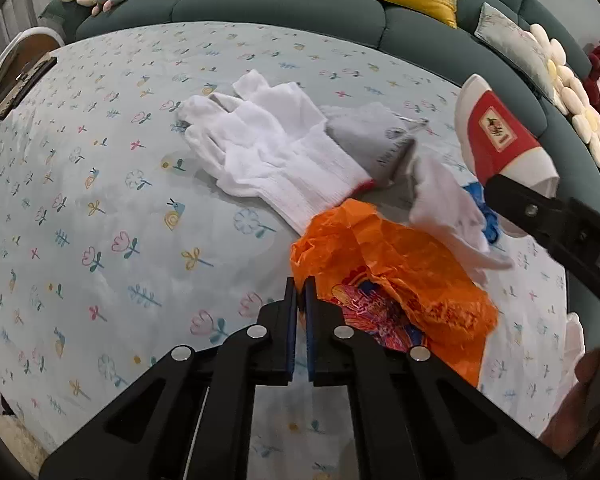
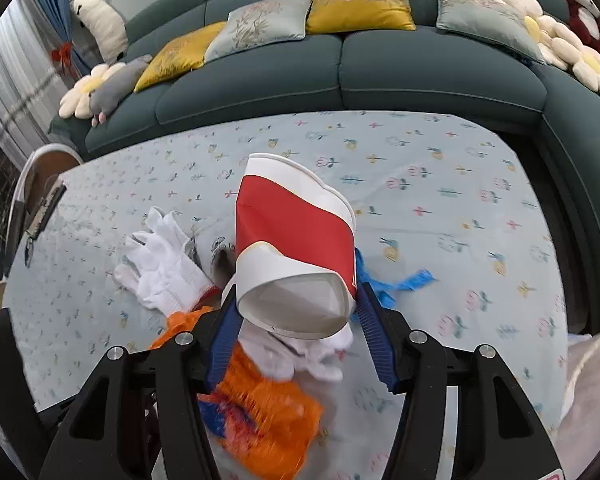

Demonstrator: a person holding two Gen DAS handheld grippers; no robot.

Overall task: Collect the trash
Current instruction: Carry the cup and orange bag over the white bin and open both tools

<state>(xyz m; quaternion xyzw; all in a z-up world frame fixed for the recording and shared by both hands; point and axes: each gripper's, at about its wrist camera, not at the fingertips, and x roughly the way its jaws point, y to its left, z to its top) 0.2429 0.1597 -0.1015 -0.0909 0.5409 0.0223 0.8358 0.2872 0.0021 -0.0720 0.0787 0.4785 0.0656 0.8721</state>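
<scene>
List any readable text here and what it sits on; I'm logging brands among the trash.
Red and white paper cup: square label with a logo, too blurred to read.
Orange plastic bag: printed red and blue design, no legible words.
Right gripper arm: a partial embossed "D", cut off.
Grey cloth: small marks, unreadable.

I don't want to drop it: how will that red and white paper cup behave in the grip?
The paper cup probably crushes easily: its mouth already looks squashed between the right gripper pads. It looks empty, so likely light. Its smooth wall may slip.
</scene>
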